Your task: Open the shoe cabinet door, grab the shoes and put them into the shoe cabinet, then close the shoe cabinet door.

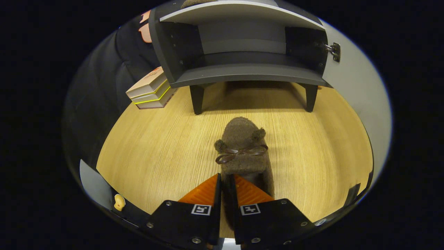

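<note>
Our gripper [227, 180] pinches the heel wall of the brown slipper [242, 146] (toe at twelve o'clock), so we should lift level toward the open shoe cabinet [242, 71] beyond.

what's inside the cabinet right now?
The open cabinet shows a bare lower shelf and a back panel; no shoe in it. Its dark side corners are hard to see into. The slipper sits on the floor, its heel wall pinched in the gripper.
</note>
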Available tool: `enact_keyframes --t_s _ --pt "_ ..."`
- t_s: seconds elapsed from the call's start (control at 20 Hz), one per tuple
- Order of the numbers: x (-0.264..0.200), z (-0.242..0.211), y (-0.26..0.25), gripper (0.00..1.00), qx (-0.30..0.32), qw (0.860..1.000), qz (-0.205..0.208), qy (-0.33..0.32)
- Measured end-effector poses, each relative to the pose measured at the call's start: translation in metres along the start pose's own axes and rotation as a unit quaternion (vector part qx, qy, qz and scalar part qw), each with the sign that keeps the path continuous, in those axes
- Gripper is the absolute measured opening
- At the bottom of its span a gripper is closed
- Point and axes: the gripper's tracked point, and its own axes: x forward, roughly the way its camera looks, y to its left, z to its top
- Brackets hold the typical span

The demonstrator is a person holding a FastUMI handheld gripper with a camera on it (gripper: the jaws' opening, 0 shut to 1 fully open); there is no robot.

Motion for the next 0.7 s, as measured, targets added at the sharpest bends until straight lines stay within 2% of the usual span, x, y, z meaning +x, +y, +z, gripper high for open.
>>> enact_keyframes --t_s 0.3,0.4,0.7 --pt "0.037 0.008 0.001 0.16 0.014 1.000 0.005 -0.004" --pt "0.044 0.010 0.002 0.10 0.019 1.000 0.005 -0.010" --pt "0.008 0.015 -0.006 0.07 0.020 1.000 0.003 -0.023"
